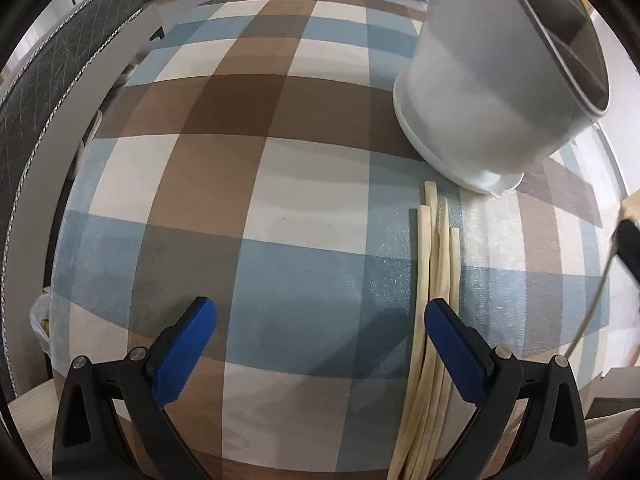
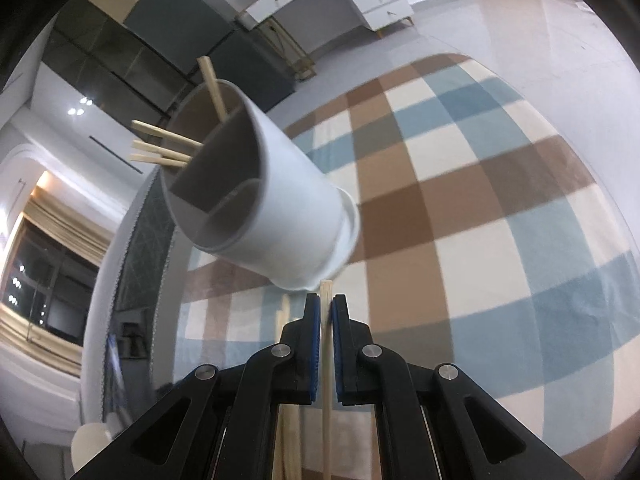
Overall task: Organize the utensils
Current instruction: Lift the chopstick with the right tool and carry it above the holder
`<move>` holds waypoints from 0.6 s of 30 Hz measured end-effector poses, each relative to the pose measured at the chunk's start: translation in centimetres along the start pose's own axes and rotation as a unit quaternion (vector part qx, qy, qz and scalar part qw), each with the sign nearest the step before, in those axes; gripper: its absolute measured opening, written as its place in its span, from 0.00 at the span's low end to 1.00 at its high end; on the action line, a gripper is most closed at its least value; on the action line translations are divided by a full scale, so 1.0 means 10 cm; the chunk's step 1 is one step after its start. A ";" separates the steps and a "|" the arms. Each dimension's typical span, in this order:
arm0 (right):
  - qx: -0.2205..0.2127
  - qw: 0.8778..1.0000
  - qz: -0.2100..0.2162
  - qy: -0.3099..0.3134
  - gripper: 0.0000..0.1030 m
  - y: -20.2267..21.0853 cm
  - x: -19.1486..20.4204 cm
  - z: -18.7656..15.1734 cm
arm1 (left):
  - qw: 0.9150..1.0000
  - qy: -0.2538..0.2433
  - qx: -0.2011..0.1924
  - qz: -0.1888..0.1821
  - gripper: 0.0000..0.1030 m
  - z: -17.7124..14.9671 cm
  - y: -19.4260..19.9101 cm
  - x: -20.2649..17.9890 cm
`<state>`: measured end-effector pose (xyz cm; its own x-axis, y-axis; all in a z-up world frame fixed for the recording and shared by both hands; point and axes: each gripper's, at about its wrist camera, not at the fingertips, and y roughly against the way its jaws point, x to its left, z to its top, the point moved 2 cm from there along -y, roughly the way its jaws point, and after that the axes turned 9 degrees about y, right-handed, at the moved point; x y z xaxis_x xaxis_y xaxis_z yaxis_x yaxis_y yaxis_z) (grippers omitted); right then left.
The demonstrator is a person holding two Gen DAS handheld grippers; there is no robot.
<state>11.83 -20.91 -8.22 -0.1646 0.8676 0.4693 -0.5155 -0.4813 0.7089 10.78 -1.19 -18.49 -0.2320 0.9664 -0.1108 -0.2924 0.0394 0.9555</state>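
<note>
Chopsticks, pale wood, lying loose and roughly parallel on a checked blue, brown and cream cloth, running from near the bottom edge of the left wrist view up toward a white holder. Left gripper pointed steeply down at the cloth, blue fingers spread wide with nothing between them, the right-hand finger just beside or over the loose chopsticks; cannot tell which. Holder standing on the cloth just beyond the chopstick tips, round, with dividers inside. In the right wrist view, same holder up left of centre, several chopsticks in holder poking out of one compartment at the far side. Right gripper pinched narrow on a single chopstick, tip poking out past the pads just below the holder's base.
</note>
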 end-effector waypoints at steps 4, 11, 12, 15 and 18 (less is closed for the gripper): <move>-0.010 1.000 -0.005 0.017 0.05 0.01 0.07 0.05 | 1.000 -0.014 -0.001 0.008 0.98 0.02 -0.01 -0.04; -0.005 1.000 -0.014 0.012 0.05 -0.07 0.05 0.08 | 0.999 -0.032 -0.001 0.027 0.96 0.07 -0.09 -0.18; -0.005 1.000 -0.013 0.012 0.05 -0.07 0.05 0.08 | 0.999 -0.031 -0.001 0.026 0.93 0.10 -0.09 -0.19; -0.005 1.000 -0.015 0.013 0.05 -0.08 0.04 0.09 | 0.999 -0.027 -0.013 0.031 0.83 0.15 -0.06 -0.21; -0.001 1.000 -0.018 0.010 0.05 -0.10 0.02 0.08 | 0.999 -0.032 -0.020 0.022 0.73 0.18 -0.07 -0.29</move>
<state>13.01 -20.35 -8.45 -0.1633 0.8865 0.4329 -0.5232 -0.4498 0.7238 13.35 -3.55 -18.29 -0.1866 0.9811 -0.0508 -0.3210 -0.0120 0.9470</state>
